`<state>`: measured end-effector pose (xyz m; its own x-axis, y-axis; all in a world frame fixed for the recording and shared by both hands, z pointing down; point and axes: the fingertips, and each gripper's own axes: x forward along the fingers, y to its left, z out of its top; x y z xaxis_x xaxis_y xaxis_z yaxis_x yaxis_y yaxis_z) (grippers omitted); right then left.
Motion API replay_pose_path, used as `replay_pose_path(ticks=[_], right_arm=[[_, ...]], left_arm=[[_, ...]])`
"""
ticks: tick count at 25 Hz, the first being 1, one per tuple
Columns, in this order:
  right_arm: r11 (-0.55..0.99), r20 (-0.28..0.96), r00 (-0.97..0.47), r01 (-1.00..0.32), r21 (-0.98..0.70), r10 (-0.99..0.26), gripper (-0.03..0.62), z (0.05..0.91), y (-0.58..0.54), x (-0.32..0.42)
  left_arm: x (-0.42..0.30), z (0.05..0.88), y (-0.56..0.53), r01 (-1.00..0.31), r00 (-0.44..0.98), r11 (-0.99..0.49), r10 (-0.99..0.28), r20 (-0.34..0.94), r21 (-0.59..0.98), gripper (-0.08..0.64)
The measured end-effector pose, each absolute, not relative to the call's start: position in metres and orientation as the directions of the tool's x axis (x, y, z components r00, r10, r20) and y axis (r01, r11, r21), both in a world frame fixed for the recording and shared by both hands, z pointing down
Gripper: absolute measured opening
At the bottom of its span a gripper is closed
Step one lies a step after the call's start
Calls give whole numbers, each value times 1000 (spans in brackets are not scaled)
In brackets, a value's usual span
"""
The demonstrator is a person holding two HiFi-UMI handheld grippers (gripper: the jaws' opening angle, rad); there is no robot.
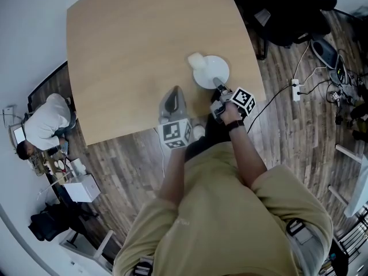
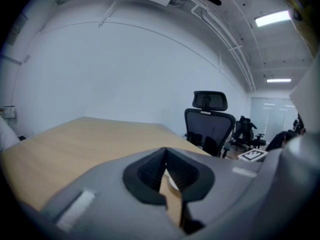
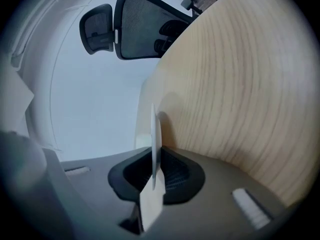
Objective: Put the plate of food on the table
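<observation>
We see soft, even indoor light, ceiling strips [image 2: 272, 18] glaring white in the left gripper view, only faint shadows on the pale table [image 1: 126, 62], heavy fisheye bending, dark vignetted corners, nearest foreground blurred

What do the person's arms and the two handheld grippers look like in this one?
The left gripper and right gripper are grey with dark ribbed pads; each carries a white cube with black square markers. The person wears a tan short-sleeved shirt and a dark wristband.
</observation>
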<state>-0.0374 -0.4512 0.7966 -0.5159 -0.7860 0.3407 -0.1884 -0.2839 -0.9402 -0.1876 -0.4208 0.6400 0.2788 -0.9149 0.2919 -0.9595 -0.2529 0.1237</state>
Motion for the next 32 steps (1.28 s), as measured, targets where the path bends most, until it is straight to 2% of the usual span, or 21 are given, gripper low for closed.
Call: replay_pose_path(ticks=[1,7,9,12,17,20,25,29,32], right_arm=[[-292,357,-522,-206,-934,-774,29,796,-450,-39],[-259,452,-570,-389,-884,-687,262,782,-439,-50],[-232,490,-559,-469,-852,-668,308,777,-433,-46],[-197,530,-532,-558,-806,-661,327,774,-427,-37],[-124,573,-477,-687,-716,-666,328,765,-406,-20],[-55,533,-476,-708,-704,-700,324,747,-402,-17],[159,333,-511,-700,-696,-793,214,682,-400,-21],[348,229,-508,-794,-498,-830,140,617,-394,-29],[432,177,-508,-835,-341,-843,91,573,-386,-37]], left_arm=[[-189,640,-420,-960,277,-250,-916,292,125,-2],[-197,637,-406,-960,274,-243,-917,289,139,-2],[-196,636,-401,-959,277,-244,-917,288,146,-2],[-194,636,-397,-956,285,-250,-914,287,153,-2],[-192,628,-385,-952,299,-265,-914,274,153,-2],[-194,618,-380,-950,303,-272,-919,252,150,-2],[-195,596,-371,-949,305,-279,-931,203,147,-2],[-201,565,-366,-952,298,-283,-943,147,118,-2],[-208,541,-359,-956,287,-277,-952,110,95,-2]])
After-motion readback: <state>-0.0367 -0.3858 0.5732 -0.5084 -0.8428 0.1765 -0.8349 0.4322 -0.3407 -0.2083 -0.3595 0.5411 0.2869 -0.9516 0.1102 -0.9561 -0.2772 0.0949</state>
